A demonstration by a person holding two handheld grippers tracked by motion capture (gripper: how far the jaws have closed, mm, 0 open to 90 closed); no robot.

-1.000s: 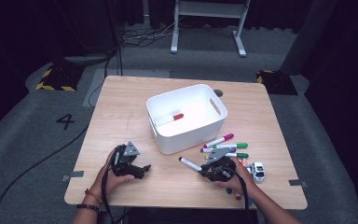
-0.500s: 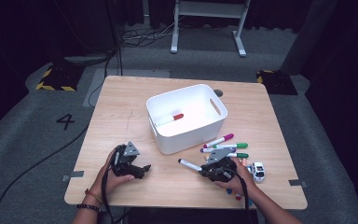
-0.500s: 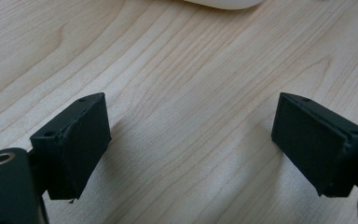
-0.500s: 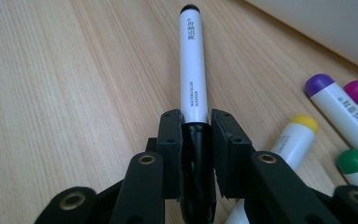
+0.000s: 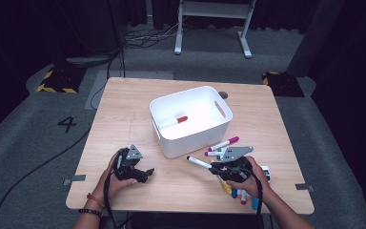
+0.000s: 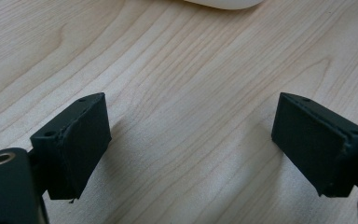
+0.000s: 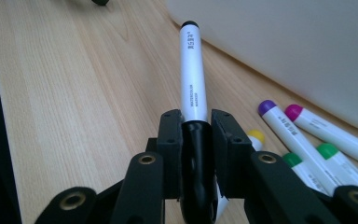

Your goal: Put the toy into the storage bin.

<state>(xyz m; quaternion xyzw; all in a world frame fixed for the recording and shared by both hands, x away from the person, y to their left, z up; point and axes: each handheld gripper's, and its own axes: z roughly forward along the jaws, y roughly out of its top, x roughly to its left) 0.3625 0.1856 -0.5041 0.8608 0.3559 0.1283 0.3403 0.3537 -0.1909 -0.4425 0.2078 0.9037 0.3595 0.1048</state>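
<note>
Nothing moved since earlier. Right tool point(image 7: 196, 135) clamped on black-capped marker point(image 7: 192, 70); left tool point(image 6: 191, 140) apart, idle. Bin point(image 5: 171, 138): one red marker point(image 5: 174, 122); rest on surface point(image 5: 124, 109).

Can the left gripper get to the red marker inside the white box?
Probably yes. The left gripper is open and holds nothing, and bare table lies between it and the white box. The box has no lid, so the red marker lies uncovered. The gripper would have to go over the near wall.
</note>
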